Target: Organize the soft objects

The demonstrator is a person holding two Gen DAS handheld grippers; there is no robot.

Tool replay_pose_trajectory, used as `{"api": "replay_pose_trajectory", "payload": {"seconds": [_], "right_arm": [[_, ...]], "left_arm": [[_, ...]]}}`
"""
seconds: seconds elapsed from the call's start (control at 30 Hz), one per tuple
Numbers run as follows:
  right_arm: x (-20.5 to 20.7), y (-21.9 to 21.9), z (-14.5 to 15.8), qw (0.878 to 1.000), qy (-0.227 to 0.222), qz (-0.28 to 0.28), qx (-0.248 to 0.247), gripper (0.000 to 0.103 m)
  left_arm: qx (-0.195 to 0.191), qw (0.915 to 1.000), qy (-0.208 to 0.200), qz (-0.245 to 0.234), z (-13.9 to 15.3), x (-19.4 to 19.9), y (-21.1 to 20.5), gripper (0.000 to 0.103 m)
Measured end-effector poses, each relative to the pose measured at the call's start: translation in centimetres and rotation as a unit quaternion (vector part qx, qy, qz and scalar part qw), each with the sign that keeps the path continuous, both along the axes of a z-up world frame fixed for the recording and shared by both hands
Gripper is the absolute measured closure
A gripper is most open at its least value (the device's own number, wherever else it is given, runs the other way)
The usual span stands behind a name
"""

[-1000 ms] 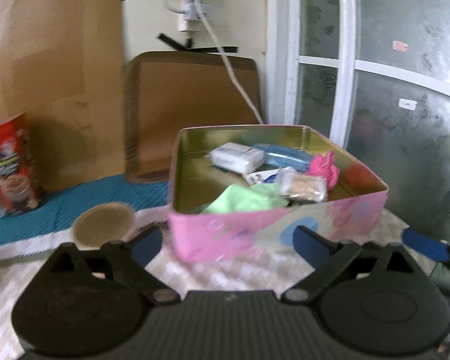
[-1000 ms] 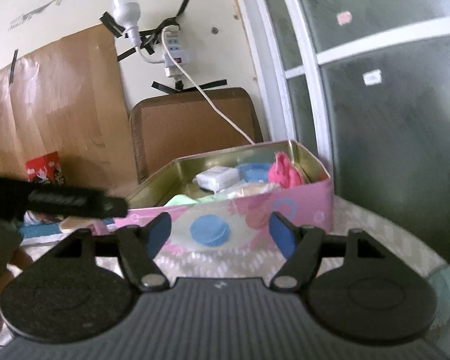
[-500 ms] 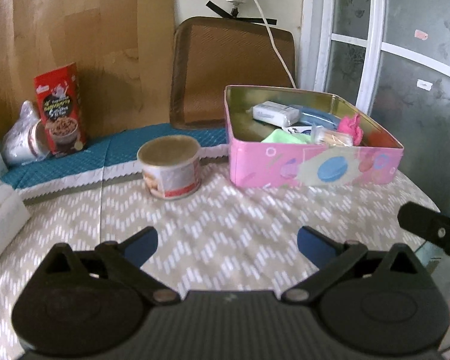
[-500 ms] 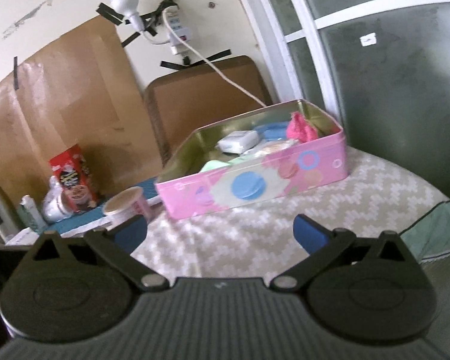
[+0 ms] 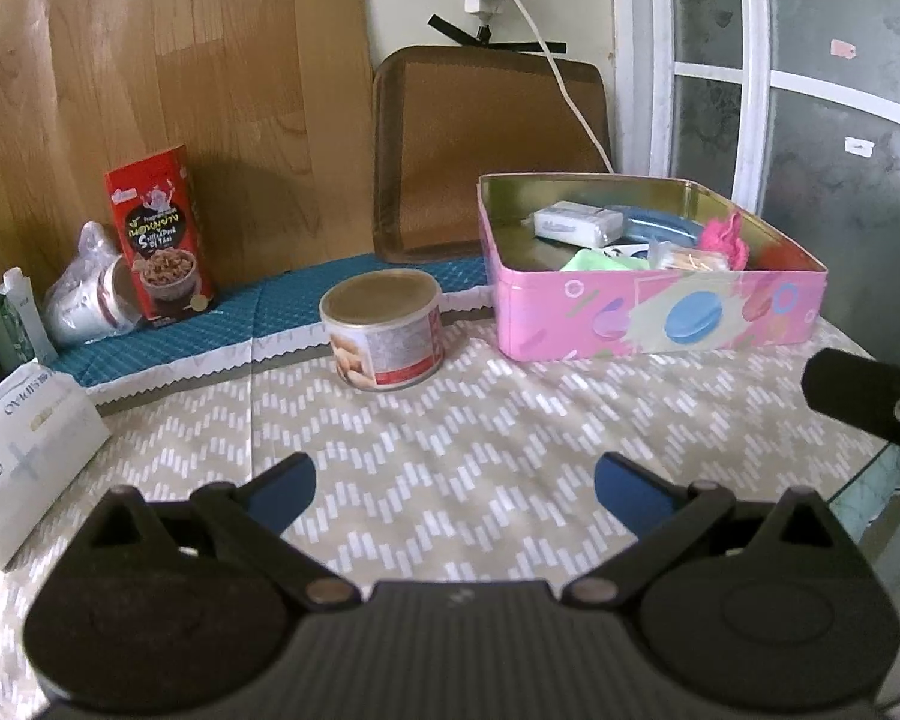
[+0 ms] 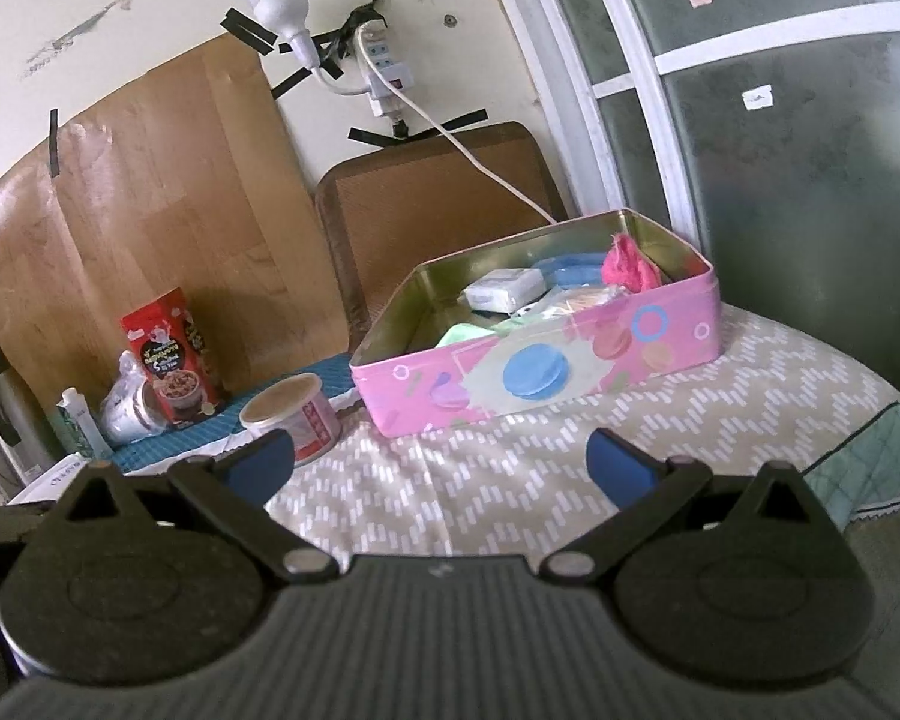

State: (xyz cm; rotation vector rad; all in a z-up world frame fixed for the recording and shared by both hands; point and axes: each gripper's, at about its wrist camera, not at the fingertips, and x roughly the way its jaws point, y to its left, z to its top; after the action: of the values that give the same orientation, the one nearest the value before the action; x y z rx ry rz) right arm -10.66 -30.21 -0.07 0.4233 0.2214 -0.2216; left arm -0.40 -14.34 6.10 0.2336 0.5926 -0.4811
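Observation:
A pink tin box [image 5: 660,315] [image 6: 540,372] stands at the far right of the table. It holds soft items: a white packet [image 5: 576,222] [image 6: 504,288], a pink fluffy piece [image 5: 729,237] [image 6: 627,267], a green cloth [image 5: 594,261] [image 6: 465,333] and a blue item [image 5: 660,225]. My left gripper [image 5: 453,483] hovers open over the patterned cloth, well short of the box, with nothing between its fingers. My right gripper [image 6: 441,456] is open and empty too, back from the box's front wall. A black part of the right tool [image 5: 864,402] shows at the left wrist view's right edge.
A round can [image 5: 384,330] [image 6: 291,417] stands left of the box. A red carton [image 5: 159,234] [image 6: 171,360], a bagged cup [image 5: 87,294] and a white packet [image 5: 24,444] sit at the left. A brown tray [image 5: 486,150] leans on the wall. The table edge [image 6: 858,450] curves at right.
Both grippers have pulled back from the pink box, so more of the table, the can and the red carton show. The right gripper's fingers have spread wider.

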Motion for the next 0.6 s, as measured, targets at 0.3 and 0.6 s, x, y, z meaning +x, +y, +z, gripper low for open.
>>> {"api": "replay_pose_trajectory", "payload": {"seconds": [0.3,0.6], "right_arm": [[-0.9,-0.1,0.4,0.999,-0.025,-0.021,-0.002,0.000],[-1.2,-0.2,0.3,0.999,-0.033,-0.029,0.008,0.000]], "left_arm": [[-0.001,0.9999,-0.003,-0.013,0.2,-0.3,0.0,0.000],[0.009,0.9993,-0.024,-0.026,0.3,-1.4,-0.5,0.000]]}}
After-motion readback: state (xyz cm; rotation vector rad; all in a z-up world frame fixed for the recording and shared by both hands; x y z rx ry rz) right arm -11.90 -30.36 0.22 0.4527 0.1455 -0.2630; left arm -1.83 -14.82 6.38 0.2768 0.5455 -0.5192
